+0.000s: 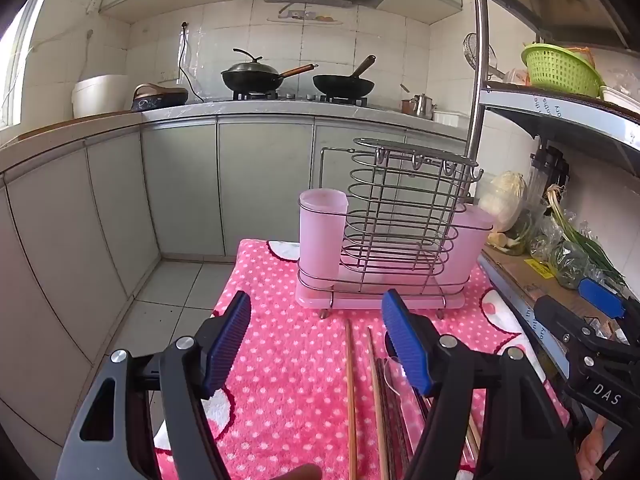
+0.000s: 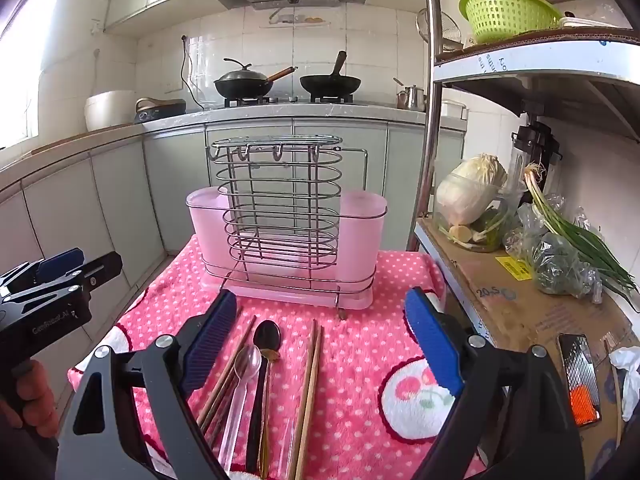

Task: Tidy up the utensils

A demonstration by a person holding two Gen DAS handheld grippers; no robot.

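Observation:
A wire utensil rack (image 1: pixel 394 224) with pink plastic cups (image 1: pixel 322 232) on a pink tray stands at the far end of a pink polka-dot cloth (image 1: pixel 288 344); it also shows in the right wrist view (image 2: pixel 286 220). Wooden chopsticks (image 1: pixel 351 396) lie before my open, empty left gripper (image 1: pixel 316 344). In the right wrist view, a chopstick pair (image 2: pixel 310 392), a black spoon (image 2: pixel 266 338), a clear spoon (image 2: pixel 248 360) and more chopsticks (image 2: pixel 228 372) lie between the fingers of my open, empty right gripper (image 2: pixel 316 344).
A metal shelf unit (image 2: pixel 430 120) stands right of the cloth, with cabbage (image 2: pixel 468 190), green onions (image 2: pixel 576 232) and a green basket (image 2: pixel 506 14). Kitchen cabinets and a stove with two woks (image 1: pixel 300 80) are behind. The floor drops off left of the cloth.

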